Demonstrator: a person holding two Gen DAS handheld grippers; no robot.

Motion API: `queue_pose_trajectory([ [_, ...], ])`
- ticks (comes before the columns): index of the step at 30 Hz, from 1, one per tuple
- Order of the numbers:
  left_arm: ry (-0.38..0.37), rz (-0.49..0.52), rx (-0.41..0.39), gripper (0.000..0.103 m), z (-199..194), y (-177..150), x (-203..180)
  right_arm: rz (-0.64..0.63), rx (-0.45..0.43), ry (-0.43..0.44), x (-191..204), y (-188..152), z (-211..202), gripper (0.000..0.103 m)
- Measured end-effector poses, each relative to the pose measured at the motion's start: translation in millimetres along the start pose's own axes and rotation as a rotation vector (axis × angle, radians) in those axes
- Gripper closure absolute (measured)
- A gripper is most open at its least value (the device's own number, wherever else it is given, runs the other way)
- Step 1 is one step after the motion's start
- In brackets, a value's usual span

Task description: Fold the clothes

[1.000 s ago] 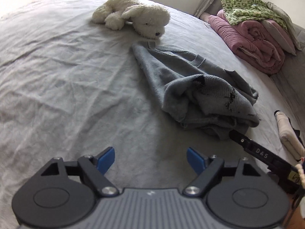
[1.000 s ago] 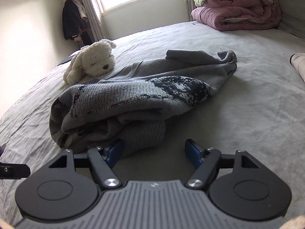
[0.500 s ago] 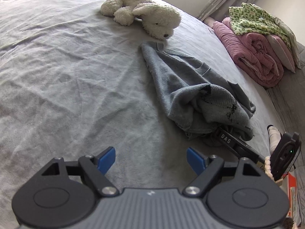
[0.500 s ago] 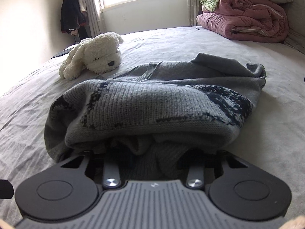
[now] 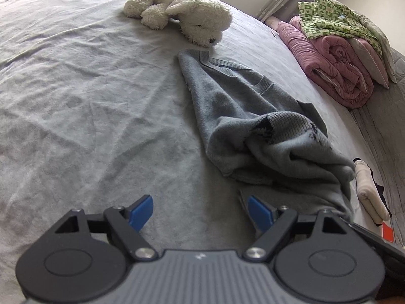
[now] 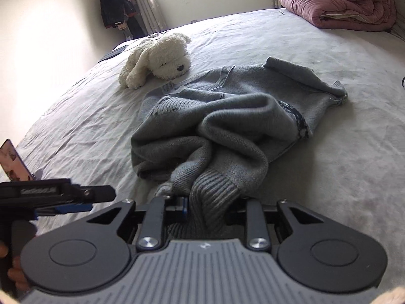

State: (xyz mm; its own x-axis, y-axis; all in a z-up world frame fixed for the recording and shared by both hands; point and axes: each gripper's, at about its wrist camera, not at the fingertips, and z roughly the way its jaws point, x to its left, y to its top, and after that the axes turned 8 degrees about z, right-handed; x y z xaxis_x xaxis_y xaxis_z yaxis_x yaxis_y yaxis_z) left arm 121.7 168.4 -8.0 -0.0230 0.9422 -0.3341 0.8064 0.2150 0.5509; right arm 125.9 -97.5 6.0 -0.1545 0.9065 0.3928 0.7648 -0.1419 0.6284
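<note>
Right jaws: the right gripper (image 6: pixel 206 211) is closing, ribbed hem of the crumpled grey knitted sweater (image 6: pixel 227 126) between them.
Left jaws: the left gripper (image 5: pixel 201 212) stands wide over the bare grey bedsheet (image 5: pixel 88 101).
Nearby: white plush dog (image 5: pixel 182 20) probably touches the collar.

Ribbed sweater (image 6: pixel 215 192) hem hides the right gripper (image 6: pixel 206 207) pads; the far pink quilt (image 6: pixel 349 0) is cut off at the frame's top edge.

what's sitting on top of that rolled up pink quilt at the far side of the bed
A green-and-white patterned blanket lies on the rolled pink quilt, with a pale grey pillow beside it. Whatever sits beneath them is covered.
</note>
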Motion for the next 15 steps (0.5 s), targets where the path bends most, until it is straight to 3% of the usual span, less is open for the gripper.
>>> queue_pose_trajectory([
  [10, 0.006, 0.039, 0.019, 0.020, 7.9, -11.8, -10.2, -0.014, 0.125, 0.060, -24.3, -30.0, -41.0, 0.075],
  [15, -0.027, 0.067, -0.010, 0.020, 13.6, -16.6, -20.4, 0.078, 0.161, 0.129, -53.0, -29.5, -39.7, 0.070],
])
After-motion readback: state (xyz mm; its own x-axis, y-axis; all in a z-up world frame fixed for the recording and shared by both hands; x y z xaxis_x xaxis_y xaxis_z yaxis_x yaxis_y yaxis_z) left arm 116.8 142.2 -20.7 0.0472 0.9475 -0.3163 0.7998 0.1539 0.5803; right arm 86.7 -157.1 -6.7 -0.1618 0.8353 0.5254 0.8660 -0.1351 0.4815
